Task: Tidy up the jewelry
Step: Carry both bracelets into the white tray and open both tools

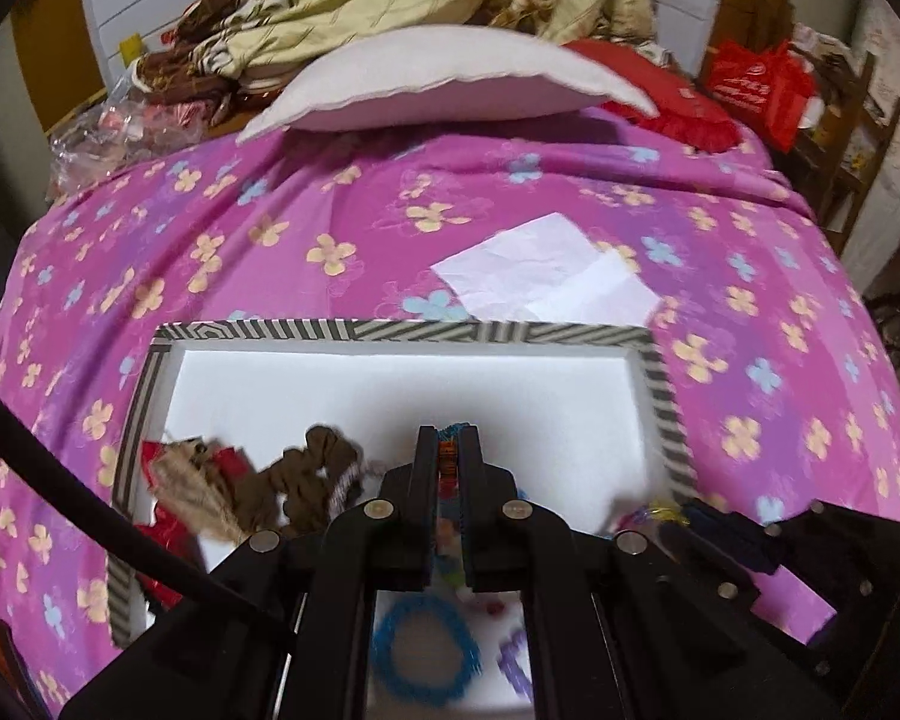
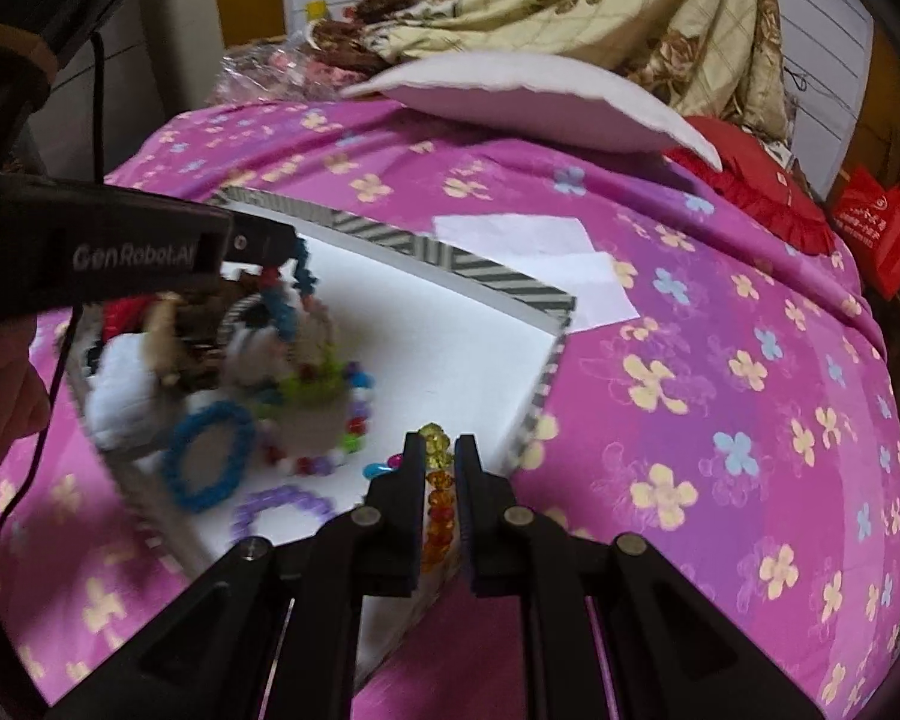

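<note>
Right wrist view: right tool [image 2: 439, 450] clenched on an amber bead bracelet [image 2: 437, 510], strand lengthwise between the jaws, tray [image 2: 546, 378] directly ahead-left; left tool [image 2: 282, 252] grips a beaded strand [image 2: 299, 276] over it.

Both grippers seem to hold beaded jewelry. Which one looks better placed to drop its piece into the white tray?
Probably the left gripper: it hangs over the tray interior. The right gripper sits at its edge.

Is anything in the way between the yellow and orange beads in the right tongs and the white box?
Nothing visible. The right tongs pinch the amber bead bracelet right at the striped box's near corner, and the white floor ahead lies bare.
</note>
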Demonstrator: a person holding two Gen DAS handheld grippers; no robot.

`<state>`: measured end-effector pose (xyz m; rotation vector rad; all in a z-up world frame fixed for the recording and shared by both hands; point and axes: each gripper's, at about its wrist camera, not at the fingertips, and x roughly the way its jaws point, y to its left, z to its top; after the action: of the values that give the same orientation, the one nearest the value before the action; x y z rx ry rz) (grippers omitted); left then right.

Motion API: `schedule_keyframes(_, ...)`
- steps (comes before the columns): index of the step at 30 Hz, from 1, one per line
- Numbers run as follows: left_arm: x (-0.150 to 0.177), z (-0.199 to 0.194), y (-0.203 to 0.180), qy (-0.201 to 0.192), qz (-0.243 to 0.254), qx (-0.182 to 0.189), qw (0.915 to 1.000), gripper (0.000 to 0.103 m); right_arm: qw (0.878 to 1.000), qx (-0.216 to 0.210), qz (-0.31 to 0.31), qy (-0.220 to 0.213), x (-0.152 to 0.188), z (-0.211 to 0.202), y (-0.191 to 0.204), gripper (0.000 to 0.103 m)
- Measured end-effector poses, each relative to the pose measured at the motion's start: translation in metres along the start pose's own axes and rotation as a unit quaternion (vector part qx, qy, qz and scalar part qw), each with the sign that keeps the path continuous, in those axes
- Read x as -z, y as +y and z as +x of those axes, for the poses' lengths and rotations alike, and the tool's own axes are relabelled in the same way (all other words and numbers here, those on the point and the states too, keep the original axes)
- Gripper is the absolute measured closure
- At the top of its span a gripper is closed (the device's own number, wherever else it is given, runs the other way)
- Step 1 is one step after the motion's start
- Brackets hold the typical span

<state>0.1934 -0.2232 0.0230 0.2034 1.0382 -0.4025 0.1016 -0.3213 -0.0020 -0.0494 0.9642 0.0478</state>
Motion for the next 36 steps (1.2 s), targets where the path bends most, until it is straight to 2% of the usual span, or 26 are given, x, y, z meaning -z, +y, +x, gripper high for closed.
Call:
schedule_keyframes(6,-0.010,0.037,0.016,0.017,-0.027,-0.026,0.9992,0.085,1.000,0.004,0.001,0.005,-0.002,0.018,-0.003,0.093)
schedule_keyframes(11,-0.008,0.052,0.017,0.023,-0.024,-0.035,0.9988,0.085,1.000,0.007,0.003,0.008,-0.002,0.028,0.000,0.093)
schedule_keyframes(13,-0.007,0.051,0.018,0.017,-0.026,-0.029,0.9991,0.085,1.000,0.003,0.008,0.005,-0.002,0.026,0.000,0.087)
schedule_keyframes(15,-0.006,0.049,0.020,0.013,-0.031,-0.017,0.9993,0.083,1.000,0.001,0.014,0.001,-0.001,0.021,0.000,0.071)
schedule_keyframes(18,-0.004,0.042,0.022,0.012,-0.036,-0.004,0.9993,0.071,1.000,-0.008,0.020,-0.004,0.002,0.011,0.002,0.067)
schedule_keyframes(21,0.004,0.030,0.020,0.007,-0.026,-0.002,0.9996,0.065,1.000,-0.012,0.023,-0.013,0.007,-0.002,0.005,0.065)
schedule_keyframes(26,0.026,-0.003,0.021,-0.015,-0.010,-0.010,0.9998,0.065,0.999,-0.021,0.037,-0.025,0.019,-0.023,0.015,0.058)
schedule_keyframes(36,0.077,-0.057,0.042,-0.050,-0.032,-0.029,0.9978,0.065,0.997,-0.016,0.067,-0.037,0.039,-0.053,0.038,0.050)
